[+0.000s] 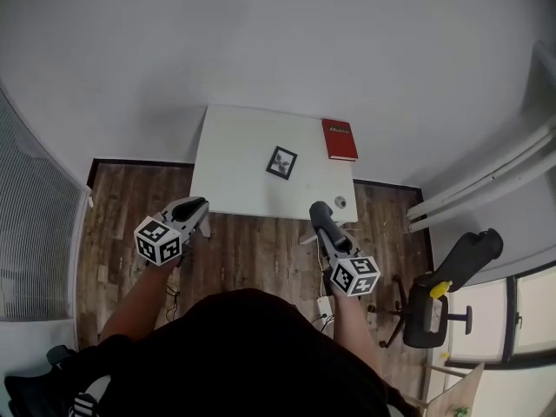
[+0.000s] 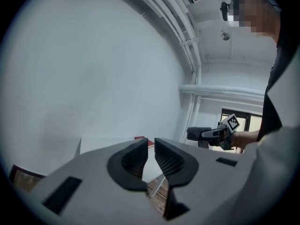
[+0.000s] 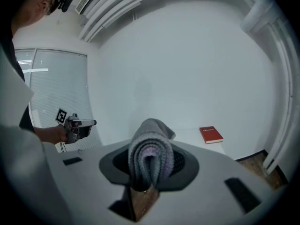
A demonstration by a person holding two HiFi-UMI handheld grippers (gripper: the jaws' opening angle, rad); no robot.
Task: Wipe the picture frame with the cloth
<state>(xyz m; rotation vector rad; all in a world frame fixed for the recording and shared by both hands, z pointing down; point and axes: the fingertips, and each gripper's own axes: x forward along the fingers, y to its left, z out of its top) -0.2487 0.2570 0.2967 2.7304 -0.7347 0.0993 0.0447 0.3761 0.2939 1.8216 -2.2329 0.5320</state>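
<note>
A small dark picture frame (image 1: 281, 162) lies flat in the middle of the white table (image 1: 234, 159). Both grippers hang over the wooden floor just short of the table's near edge. My right gripper (image 1: 320, 212) is shut on a folded grey cloth (image 3: 151, 157), which bulges out between its jaws and shows as a dark roll (image 1: 318, 208) at its tip. My left gripper (image 1: 198, 207) is at the table's near left corner. Its jaws (image 2: 151, 146) stand almost together with nothing between them. The frame is hidden in both gripper views.
A red book (image 1: 339, 139) lies at the table's far right corner, also in sight as a red book (image 3: 211, 134) past the cloth. A small grey object (image 1: 340, 201) sits near the table's front right edge. A black office chair (image 1: 434, 307) stands to the right, window blinds (image 1: 30, 224) to the left.
</note>
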